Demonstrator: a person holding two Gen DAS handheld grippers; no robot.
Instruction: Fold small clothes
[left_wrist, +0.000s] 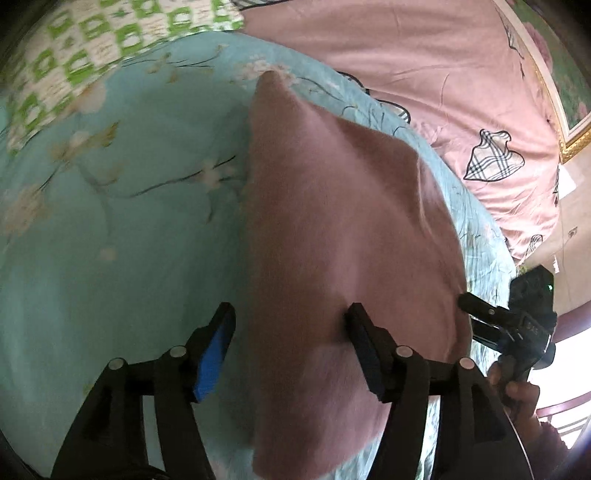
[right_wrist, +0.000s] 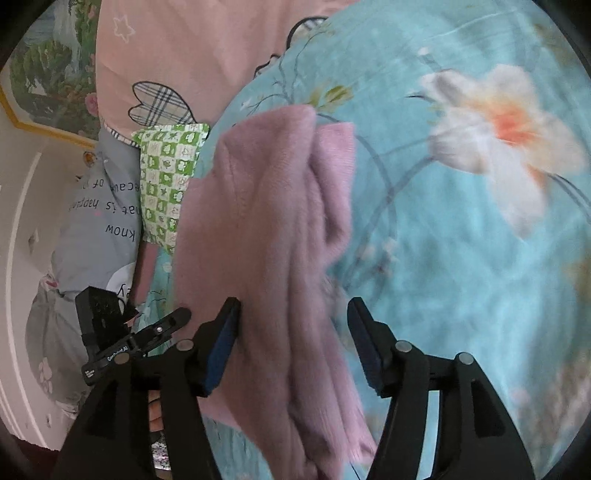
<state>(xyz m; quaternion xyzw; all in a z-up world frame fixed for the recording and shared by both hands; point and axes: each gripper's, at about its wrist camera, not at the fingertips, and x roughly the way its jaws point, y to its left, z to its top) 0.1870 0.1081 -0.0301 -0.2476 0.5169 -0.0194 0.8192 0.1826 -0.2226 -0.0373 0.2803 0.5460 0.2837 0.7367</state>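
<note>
Both your left claw (left_wrist: 290, 350) and right claw (right_wrist: 293, 343) stand open around the pink garment (left_wrist: 343, 229) on the bed (left_wrist: 110, 240), so lift clear straight without snagging its fold.

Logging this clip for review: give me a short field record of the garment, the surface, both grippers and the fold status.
garment: pink fleecy garment, bunched with folds, lying on the bed
surface: teal floral bedsheet
nearby: green checked pillow; pink quilt
left gripper: jaws apart, garment edge between them, not pinched
right gripper: jaws apart, garment between them, not pinched
fold status: unfinished; cloth still rumpled, not flat
image quality: motion blur in both views
</note>
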